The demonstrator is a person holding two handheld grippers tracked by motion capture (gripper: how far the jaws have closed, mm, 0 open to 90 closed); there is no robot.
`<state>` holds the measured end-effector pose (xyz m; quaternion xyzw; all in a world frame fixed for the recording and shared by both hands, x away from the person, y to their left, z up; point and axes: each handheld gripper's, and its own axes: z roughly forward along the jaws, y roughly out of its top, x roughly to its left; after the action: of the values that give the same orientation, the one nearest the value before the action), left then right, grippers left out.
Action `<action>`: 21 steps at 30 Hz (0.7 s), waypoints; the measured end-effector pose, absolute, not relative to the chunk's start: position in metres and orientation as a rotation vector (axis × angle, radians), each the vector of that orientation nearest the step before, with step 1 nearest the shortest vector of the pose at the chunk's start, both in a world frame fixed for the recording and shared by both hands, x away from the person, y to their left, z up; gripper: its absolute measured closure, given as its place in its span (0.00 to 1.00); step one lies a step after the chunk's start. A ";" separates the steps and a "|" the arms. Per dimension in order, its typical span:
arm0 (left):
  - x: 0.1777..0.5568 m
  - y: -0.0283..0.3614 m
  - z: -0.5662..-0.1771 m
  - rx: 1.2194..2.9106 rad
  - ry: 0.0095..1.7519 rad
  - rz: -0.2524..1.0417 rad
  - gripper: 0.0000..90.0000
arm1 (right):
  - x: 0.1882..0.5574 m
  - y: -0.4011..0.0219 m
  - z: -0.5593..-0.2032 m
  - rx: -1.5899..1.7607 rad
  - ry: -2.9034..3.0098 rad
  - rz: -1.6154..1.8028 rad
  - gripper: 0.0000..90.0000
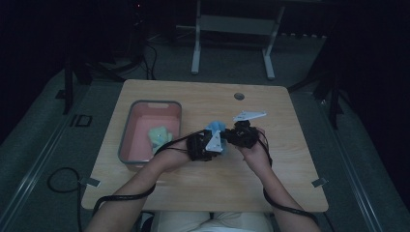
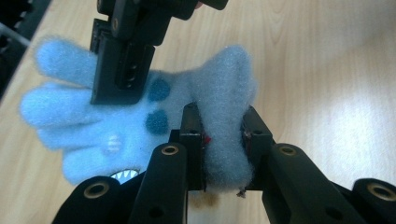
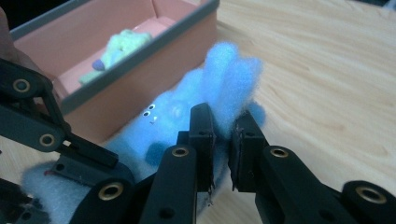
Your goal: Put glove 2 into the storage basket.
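Blue plush toy [image 2: 140, 126] stretched between left gripper [image 2: 222, 140] and right gripper [image 3: 223, 140], each clamped on one end, just right of the pink tray [image 1: 126, 130] near the table's [image 1: 290, 159] middle.

both forearms are showing bare, with no sleeves, and pale trousers are showing at the table's near edge. each hand is carrying a black gripper: the left gripper [image 1: 205, 145] and the right gripper [image 1: 240, 134] are each wearing a pale grey three-cornered plate on top. a black cable is trailing from each along the forearm. the jaws are looking matte black and blocky, with brass-ringed screw holes in their linkage arms.
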<state>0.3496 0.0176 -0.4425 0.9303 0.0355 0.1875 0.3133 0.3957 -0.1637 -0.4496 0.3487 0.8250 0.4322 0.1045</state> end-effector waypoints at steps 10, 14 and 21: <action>0.350 0.047 -0.426 2.467 0.150 0.540 0.84 | 0.404 -0.129 -0.433 0.950 2.456 1.287 0.90; 0.349 0.064 -0.423 2.480 0.181 0.551 0.84 | 0.407 -0.111 -0.428 0.916 2.470 1.294 0.90; 0.345 0.099 -0.417 2.496 0.245 0.573 0.84 | 0.411 -0.074 -0.423 0.856 2.503 1.314 0.90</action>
<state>0.3452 0.0985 -0.4171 0.9312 0.0913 0.2139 0.2807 0.4108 -0.0736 -0.4234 0.2884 0.8437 0.4430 0.0936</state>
